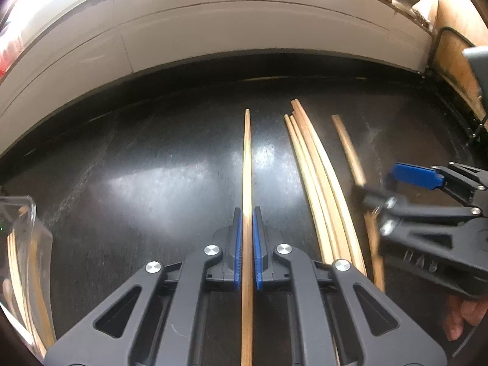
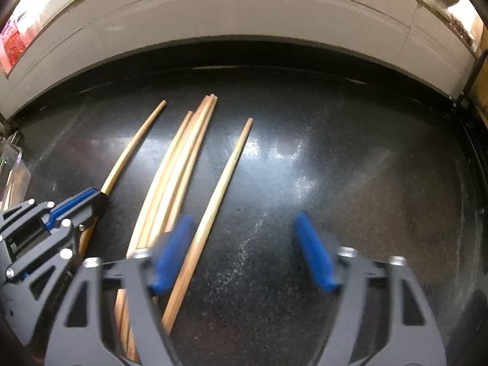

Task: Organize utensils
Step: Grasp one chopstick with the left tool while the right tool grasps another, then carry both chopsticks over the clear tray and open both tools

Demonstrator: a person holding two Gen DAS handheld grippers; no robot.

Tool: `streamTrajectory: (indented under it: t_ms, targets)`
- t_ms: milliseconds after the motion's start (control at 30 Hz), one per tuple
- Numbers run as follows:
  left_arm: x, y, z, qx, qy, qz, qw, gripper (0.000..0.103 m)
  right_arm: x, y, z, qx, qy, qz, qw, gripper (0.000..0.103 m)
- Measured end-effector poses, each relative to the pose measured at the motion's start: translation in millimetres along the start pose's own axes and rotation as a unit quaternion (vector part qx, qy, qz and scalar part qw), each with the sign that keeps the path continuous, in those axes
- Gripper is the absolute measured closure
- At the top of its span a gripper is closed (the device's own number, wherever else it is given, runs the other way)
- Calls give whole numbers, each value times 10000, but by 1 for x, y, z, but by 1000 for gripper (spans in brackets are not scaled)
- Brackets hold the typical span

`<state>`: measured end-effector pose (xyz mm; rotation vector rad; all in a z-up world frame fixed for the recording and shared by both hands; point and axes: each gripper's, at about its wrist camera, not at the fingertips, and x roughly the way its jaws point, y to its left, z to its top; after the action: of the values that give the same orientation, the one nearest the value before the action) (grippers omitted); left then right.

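Note:
Several wooden chopsticks lie on a dark glossy counter (image 1: 152,183). My left gripper (image 1: 247,244) is shut on one chopstick (image 1: 247,158), which runs straight between its blue pads; the right wrist view shows this gripper (image 2: 91,201) at the left, holding that chopstick (image 2: 134,146). A bundle of chopsticks (image 1: 320,198) lies to its right. My right gripper (image 2: 244,253) is blurred, its jaws wide apart over a single chopstick (image 2: 219,189) that lies close to its left pad (image 2: 174,253) without being pinched. In the left wrist view the right gripper (image 1: 393,187) is at the right edge.
A clear container (image 1: 27,244) holding chopsticks stands at the left, also visible as the container (image 2: 12,164). A white tiled wall (image 1: 244,30) borders the back of the counter. Wooden items (image 1: 457,61) stand at the far right. A person's hand (image 1: 463,317) holds the right gripper.

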<state>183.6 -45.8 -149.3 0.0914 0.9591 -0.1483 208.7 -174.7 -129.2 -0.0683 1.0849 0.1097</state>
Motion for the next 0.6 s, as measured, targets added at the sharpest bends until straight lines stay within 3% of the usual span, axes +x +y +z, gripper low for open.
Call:
streamTrajectory:
  t_ms: [33,100,200,467,600]
  targets:
    - [-2,-1,-2,4,34,22,10000,97,0,0,0,35,29,58,10000,90]
    - [-6,-1,-5,-78,115,-24,9999,97,-1,-1,-1,63,-12,141,9999,95]
    - [-12,7,-9,-431,242,-227,9985,97,-7,-6,-4,254,41,368,9990,95]
    - [-84,29,-41,-793,-47,124,9968,97,-87,-7,-31,316,-516,693,9958,96]
    - [-127,45,-56,-962,-259,209,9948,97,-128,4,-44,292,-706,1072,9913,95]
